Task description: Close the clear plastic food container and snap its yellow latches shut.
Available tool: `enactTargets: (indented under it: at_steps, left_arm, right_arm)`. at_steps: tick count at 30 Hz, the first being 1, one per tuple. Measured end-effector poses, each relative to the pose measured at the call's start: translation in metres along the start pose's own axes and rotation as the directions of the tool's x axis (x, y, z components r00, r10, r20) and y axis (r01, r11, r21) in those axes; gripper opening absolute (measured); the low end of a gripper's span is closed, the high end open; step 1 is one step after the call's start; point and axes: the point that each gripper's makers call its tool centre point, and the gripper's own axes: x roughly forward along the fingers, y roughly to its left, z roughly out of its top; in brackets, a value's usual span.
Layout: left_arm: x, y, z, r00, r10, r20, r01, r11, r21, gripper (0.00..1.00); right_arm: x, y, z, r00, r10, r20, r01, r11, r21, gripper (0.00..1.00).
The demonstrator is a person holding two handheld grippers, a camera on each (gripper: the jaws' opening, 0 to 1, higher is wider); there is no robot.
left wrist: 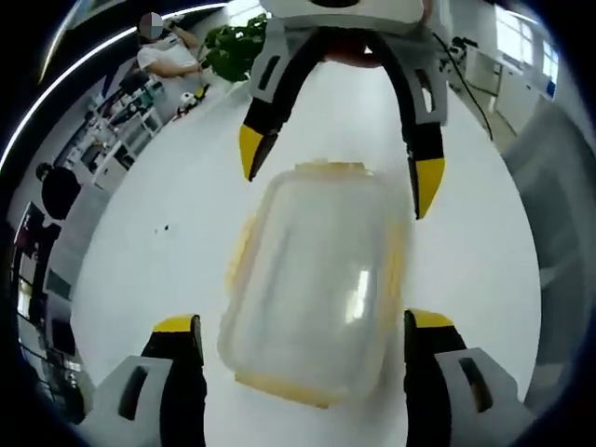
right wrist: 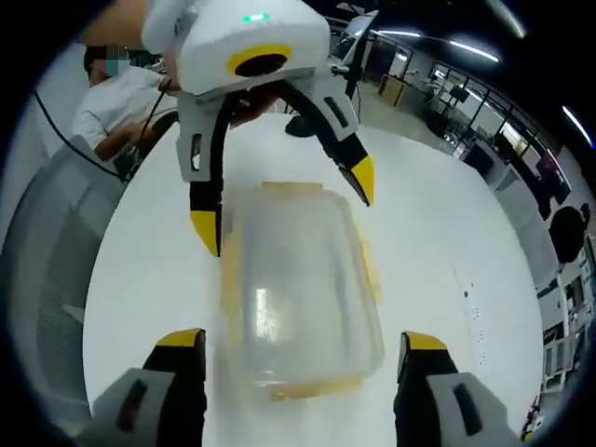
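Two grippers face each other across a clear plastic food container (left wrist: pixel 315 284) that lies flat on a white table (left wrist: pixel 168 251). In the left gripper view the left gripper (left wrist: pixel 303 349) has its yellow-tipped jaws spread wide, one on each side of the container's near end, not touching it. The right gripper (left wrist: pixel 340 177) enters from the top of that view, jaws also apart, its tips just beside the container's far end.

The right gripper view gives the mirror arrangement: the right gripper (right wrist: pixel 303 358) is splayed either side of the near end, and the left gripper (right wrist: pixel 284 205) reaches in from above with its jaws parted over the far end.

The lid is on the container. Yellow latches (right wrist: pixel 371 265) run along the edges; motion blur leaves it unclear whether they are snapped down, though they appear to lie close against the walls.

A seated person (left wrist: pixel 168 56) and a green plant (left wrist: pixel 233 47) sit at the table's far edge.
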Motion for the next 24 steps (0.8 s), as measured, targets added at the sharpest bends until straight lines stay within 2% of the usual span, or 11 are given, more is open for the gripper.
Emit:
enactTargets:
  at_steps: [6, 12, 14, 24]
  left_arm:
    - [-0.002, -0.003, -0.004, 1.000, 0.017, -0.005, -0.017, 0.999, -0.032, 0.85]
    - [-0.011, -0.003, -0.002, 0.999, 0.036, 0.019, -0.034, 0.996, -0.085, 0.86]
    - [-0.013, -0.004, -0.003, 0.999, 0.041, 0.022, -0.039, 0.995, -0.094, 0.86]
    - [-0.021, -0.013, -0.009, 0.998, 0.057, 0.018, -0.055, 0.992, -0.109, 0.87]
  right_arm:
    - [-0.002, 0.001, 0.002, 1.000, -0.022, 0.021, 0.021, 0.999, 0.049, 0.84]
    - [-0.008, 0.007, 0.003, 0.998, -0.039, 0.040, 0.035, 0.996, 0.080, 0.82]
    - [-0.011, 0.007, 0.006, 0.997, -0.047, 0.061, 0.039, 0.992, 0.122, 0.82]
    - [-0.021, 0.013, 0.004, 0.993, -0.093, 0.067, 0.085, 0.988, 0.126, 0.84]
